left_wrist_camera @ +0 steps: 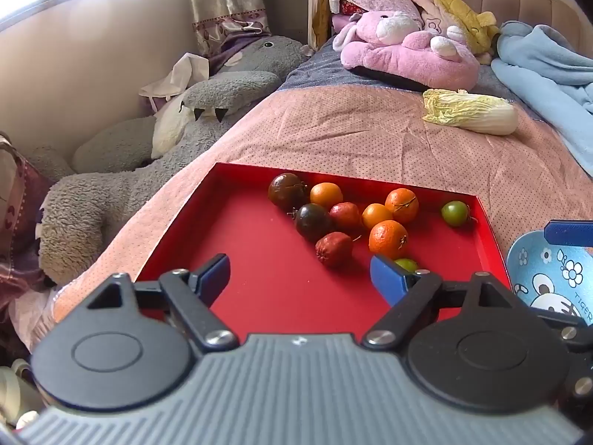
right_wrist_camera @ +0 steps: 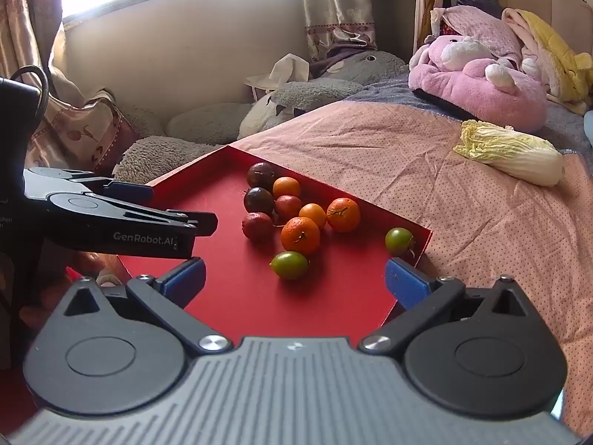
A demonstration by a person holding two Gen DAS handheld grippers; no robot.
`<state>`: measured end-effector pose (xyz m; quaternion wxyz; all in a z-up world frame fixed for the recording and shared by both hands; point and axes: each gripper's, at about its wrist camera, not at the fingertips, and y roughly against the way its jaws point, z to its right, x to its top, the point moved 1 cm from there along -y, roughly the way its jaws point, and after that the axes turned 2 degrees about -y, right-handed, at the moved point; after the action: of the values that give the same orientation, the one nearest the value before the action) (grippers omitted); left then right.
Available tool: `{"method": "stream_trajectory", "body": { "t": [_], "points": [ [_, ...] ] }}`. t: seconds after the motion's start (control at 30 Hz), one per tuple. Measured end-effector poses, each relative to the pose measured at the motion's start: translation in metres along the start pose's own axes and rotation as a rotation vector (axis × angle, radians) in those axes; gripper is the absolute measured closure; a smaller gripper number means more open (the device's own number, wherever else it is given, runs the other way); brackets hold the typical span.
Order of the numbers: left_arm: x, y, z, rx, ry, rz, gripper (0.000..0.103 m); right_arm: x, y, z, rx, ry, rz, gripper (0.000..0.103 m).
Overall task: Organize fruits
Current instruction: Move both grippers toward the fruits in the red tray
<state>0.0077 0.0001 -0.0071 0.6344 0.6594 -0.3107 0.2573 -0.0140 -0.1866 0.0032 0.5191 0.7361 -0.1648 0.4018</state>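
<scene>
Two grippers, left gripper (left_wrist_camera: 298,278) and right gripper (right_wrist_camera: 294,283), hung spread and empty over the red tray (right_wrist_camera: 229,296); sorting seemed unstarted; the nearest green fruit (right_wrist_camera: 289,265) invited a first pinch; beyond, clustered oranges (right_wrist_camera: 300,235) crowded dark fruits (right_wrist_camera: 258,199); a cabbage (right_wrist_camera: 513,157) lay farther off on the bed.

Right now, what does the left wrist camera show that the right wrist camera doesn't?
Only the left wrist view: a blue cartoon-printed bowl beside the tray, and a light blue blanket.

Only the right wrist view: the left gripper from the side, over the tray.

Both: the shallow red tray, its small round fruits, the pale napa cabbage, and open jaws.
</scene>
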Motion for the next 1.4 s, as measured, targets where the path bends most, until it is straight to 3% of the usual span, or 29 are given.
{"method": "stream_trajectory", "body": {
  "t": [0.13,0.33,0.47,1.03,1.17,1.4],
  "points": [
    [0.001,-0.003,-0.001,-0.012,0.002,-0.044,0.019,0.0,0.0,0.002,0.005,-0.006,0.003,0.0],
    [-0.009,0.004,-0.011,-0.006,0.034,-0.004,0.019,-0.011,0.005,-0.008,-0.001,0.023,0.008,0.0],
    [-0.013,0.004,-0.022,0.004,0.041,-0.018,0.019,-0.015,0.002,-0.013,0.012,0.02,-0.002,0.0],
    [-0.022,0.008,-0.017,-0.091,-0.002,-0.015,0.019,-0.023,-0.004,-0.007,0.027,0.004,-0.001,0.0],
    [-0.021,0.006,-0.016,-0.09,0.003,-0.02,0.019,-0.026,-0.006,-0.006,0.035,0.005,-0.009,0.014],
    [-0.02,0.002,-0.015,-0.09,0.006,-0.03,0.019,-0.028,-0.013,-0.003,0.037,-0.005,-0.023,0.015]
  ]
}}
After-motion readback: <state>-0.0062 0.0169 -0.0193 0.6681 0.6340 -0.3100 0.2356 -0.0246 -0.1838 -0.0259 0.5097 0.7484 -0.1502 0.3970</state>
